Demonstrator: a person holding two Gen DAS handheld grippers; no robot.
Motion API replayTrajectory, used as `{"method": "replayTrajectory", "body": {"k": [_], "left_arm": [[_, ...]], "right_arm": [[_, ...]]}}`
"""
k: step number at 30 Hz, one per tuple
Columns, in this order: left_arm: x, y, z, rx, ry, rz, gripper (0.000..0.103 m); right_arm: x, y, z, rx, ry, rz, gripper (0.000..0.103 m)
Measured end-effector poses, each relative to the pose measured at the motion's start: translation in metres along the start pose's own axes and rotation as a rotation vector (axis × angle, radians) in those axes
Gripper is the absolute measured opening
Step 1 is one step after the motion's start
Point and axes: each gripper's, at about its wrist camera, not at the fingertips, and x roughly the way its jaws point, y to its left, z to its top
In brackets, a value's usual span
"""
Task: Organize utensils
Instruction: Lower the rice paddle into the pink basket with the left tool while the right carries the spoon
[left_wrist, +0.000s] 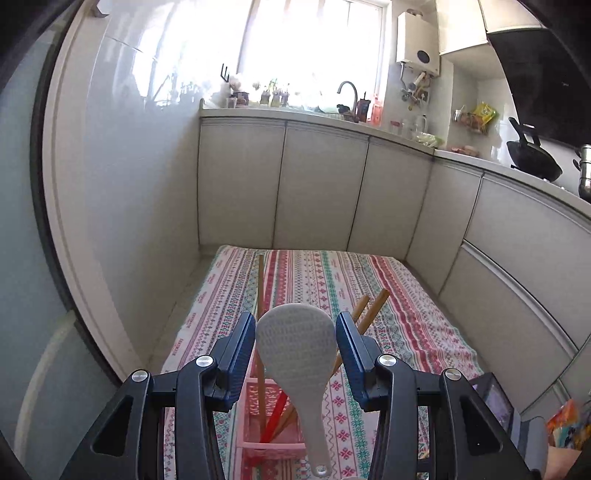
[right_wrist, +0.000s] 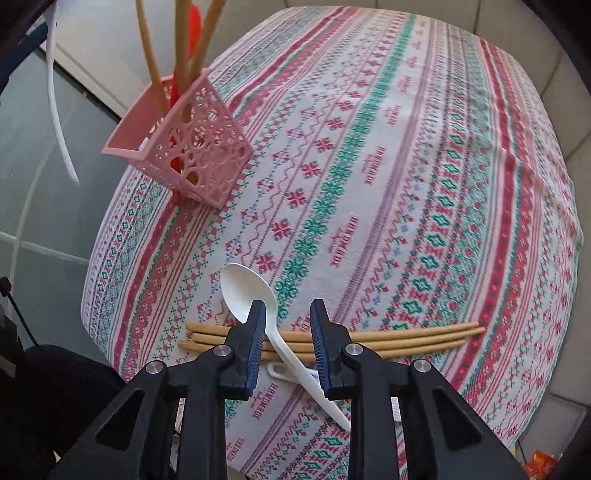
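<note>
The left gripper (left_wrist: 296, 334) hangs above the pink basket (left_wrist: 271, 424), its two blue pads spread wide apart. A white rice paddle (left_wrist: 297, 356) sits between them with its broad head up and its thin handle pointing down over the basket; a gap shows on each side of the head, so the pads are not pinching it, and what holds the paddle up cannot be told. In the basket stand wooden chopsticks (left_wrist: 260, 295) and a red utensil (left_wrist: 275, 415). The basket rests on a patterned tablecloth (left_wrist: 388, 295).

In the right wrist view the same basket (right_wrist: 184, 147) stands at the far left edge of the tablecloth (right_wrist: 406, 166). Well away from the basket, near the front edge of the cloth, a bundle of loose chopsticks (right_wrist: 406, 338) lies side by side, and a white spoon (right_wrist: 245, 291) lies slantwise across them, its bowl toward the basket. The right gripper (right_wrist: 288, 321) is open, one finger on each side of the spoon's handle, and grips nothing
</note>
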Motion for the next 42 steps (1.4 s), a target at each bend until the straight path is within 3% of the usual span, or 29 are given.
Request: {"method": "replayTrajectory", "body": {"k": [9,12,14,15,18,23,28,34,39,42], "left_arm": [[-0.007,0.022,-0.009,0.002,0.041,0.003,0.046],[-0.008,0.029,-0.009,-0.013,0.051,-0.003,0.046],[-0.007,0.032,-0.009,-0.019,0.060,-0.004,0.046],[-0.006,0.033,-0.010,-0.019,0.065,-0.003,0.046],[-0.006,0.037,-0.010,-0.025,0.068,0.005,0.046],[-0.011,0.041,-0.006,-0.049,0.027,0.012,0.046],[-0.007,0.034,-0.002,-0.060,-0.041,0.027,0.046],[0.010,0.012,-0.005,0.002,-0.160,0.055,0.046],[0.033,0.002,-0.021,0.043,-0.156,0.098,0.046],[0.041,0.001,-0.025,0.041,-0.137,0.087,0.046]], "right_arm": [[0.048,0.031,0.018,-0.140,0.116,-0.022,0.027],[0.052,0.047,0.018,-0.193,0.112,-0.048,0.030],[0.053,0.055,0.018,-0.211,0.107,-0.054,0.024],[0.054,0.058,0.018,-0.217,0.105,-0.049,0.013],[0.053,0.061,0.017,-0.197,0.097,0.001,0.002],[0.026,0.048,0.020,-0.082,-0.009,0.015,0.002],[-0.024,0.028,0.011,0.042,-0.181,0.012,0.002],[-0.066,0.003,0.006,0.144,-0.343,-0.004,0.002],[-0.083,-0.009,0.008,0.189,-0.415,-0.008,0.002],[-0.091,-0.014,0.008,0.210,-0.459,-0.017,0.002]]}}
